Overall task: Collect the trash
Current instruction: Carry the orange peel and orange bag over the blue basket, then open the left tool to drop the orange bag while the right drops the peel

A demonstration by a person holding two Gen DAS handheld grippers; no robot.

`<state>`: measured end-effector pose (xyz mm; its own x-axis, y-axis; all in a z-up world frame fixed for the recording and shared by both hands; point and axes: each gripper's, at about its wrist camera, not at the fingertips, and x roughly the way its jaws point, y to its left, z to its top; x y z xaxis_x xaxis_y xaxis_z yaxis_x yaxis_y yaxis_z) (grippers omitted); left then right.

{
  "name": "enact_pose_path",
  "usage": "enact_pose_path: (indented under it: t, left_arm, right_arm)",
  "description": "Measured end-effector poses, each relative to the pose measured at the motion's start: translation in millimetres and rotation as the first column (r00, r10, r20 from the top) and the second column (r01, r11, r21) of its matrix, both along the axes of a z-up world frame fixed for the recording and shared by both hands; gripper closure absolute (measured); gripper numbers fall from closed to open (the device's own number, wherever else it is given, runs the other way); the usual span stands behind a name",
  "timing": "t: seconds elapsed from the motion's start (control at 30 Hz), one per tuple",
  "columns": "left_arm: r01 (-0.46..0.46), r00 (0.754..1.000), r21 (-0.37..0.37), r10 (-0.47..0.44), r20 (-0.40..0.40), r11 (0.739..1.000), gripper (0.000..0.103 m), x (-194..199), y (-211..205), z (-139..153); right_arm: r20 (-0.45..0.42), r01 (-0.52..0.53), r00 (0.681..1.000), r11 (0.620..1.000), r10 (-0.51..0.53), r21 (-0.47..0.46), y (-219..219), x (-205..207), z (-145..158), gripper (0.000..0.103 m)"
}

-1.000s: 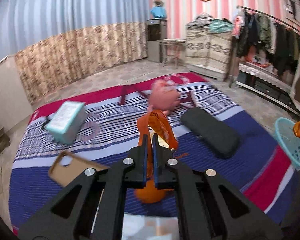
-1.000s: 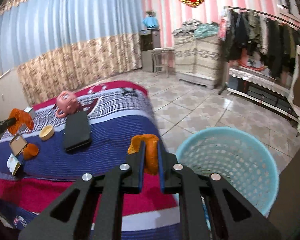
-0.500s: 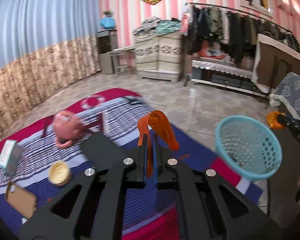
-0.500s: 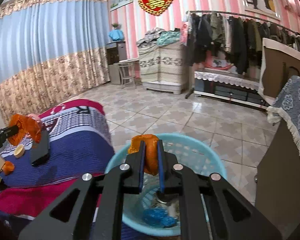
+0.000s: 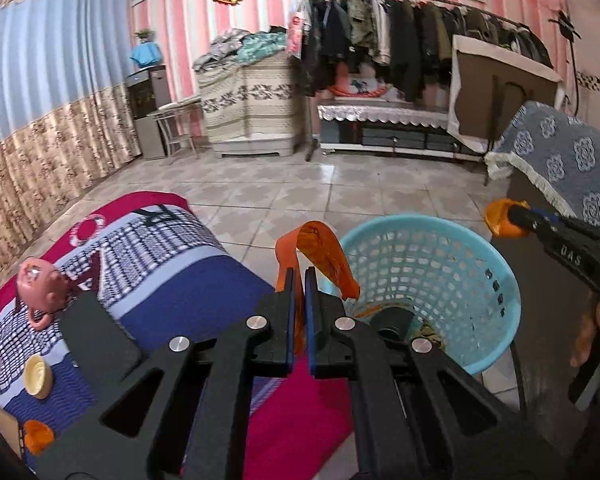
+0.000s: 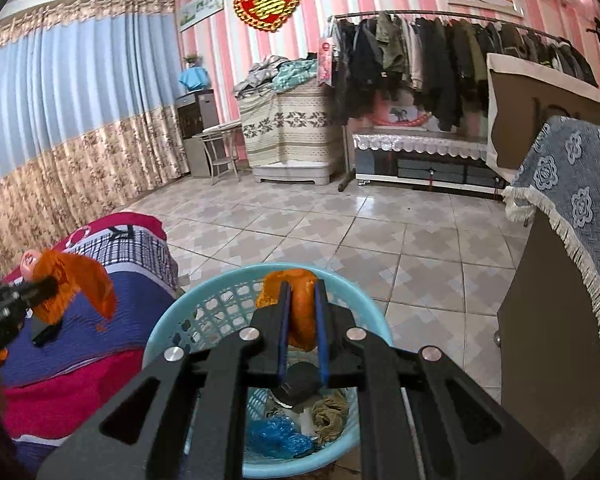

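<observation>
My left gripper (image 5: 299, 276) is shut on a long curl of orange peel (image 5: 320, 252), held just left of the light blue trash basket (image 5: 500, 280). My right gripper (image 6: 301, 290) is shut on a thick piece of orange peel (image 6: 300, 312) right above the basket's (image 6: 168, 324) open mouth. In the left wrist view the right gripper (image 5: 512, 220) comes in from the right above the basket's far rim. The basket holds dark, blue and tan trash (image 6: 280, 440). Another orange peel piece (image 5: 38, 436) lies on the bed at the lower left.
The bed with a striped blue and red cover (image 5: 172, 292) carries a pink toy (image 5: 40, 292), a black case (image 5: 96, 344) and a small yellow cup (image 5: 38, 376). A brown cabinet under a blue cloth (image 6: 572, 280) stands right of the basket. Tiled floor (image 6: 340, 232) lies beyond.
Both grippers swung right from the bed toward the basket, each carrying its peel. The right one now hangs over the basket's mouth, and the left one has come up beside it.
</observation>
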<state>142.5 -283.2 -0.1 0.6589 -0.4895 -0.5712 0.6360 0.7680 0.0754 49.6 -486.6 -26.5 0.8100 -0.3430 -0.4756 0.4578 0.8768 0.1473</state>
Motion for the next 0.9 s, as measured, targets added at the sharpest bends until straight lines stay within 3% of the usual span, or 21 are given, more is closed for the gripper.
enact_pose_path:
  t: [0.17, 0.57, 0.63, 0.7, 0.83, 0.9]
  left_arm:
    - [0.028, 0.999, 0.013, -0.027, -0.036, 1.0, 0.1, 1, -22, -14]
    - [0.107, 0.994, 0.06, -0.105, -0.041, 0.992, 0.1, 1, -83, -38]
    - [0.125, 0.992, 0.064, -0.123, -0.028, 0.99, 0.096, 3, -92, -40]
    - [0.12, 0.993, 0.076, -0.119, -0.016, 0.99, 0.071, 4, -98, -40]
    - [0.081, 0.997, 0.053, -0.082, 0.003, 0.995, 0.048, 8, -97, -39]
    - [0.028, 0.999, 0.031, -0.028, 0.018, 0.999, 0.027, 11, -89, -37]
  right_arm:
    - [0.006, 0.008, 1.0, 1.0, -0.008, 0.027, -7, 0, -5, 0.091]
    - [-0.007, 0.038, 0.999, 0.998, -0.038, 0.047, -19, -1, -15, 0.091]
    - [-0.004, 0.049, 0.999, 0.997, -0.049, 0.059, -23, -4, -16, 0.091]
    - [-0.004, 0.063, 0.998, 0.995, -0.063, 0.072, -27, -7, -18, 0.091]
    - [-0.004, 0.078, 0.997, 0.994, -0.078, 0.082, -29, -8, -21, 0.091]
    - [-0.011, 0.079, 0.997, 0.994, -0.078, 0.077, -27, -7, -22, 0.091]
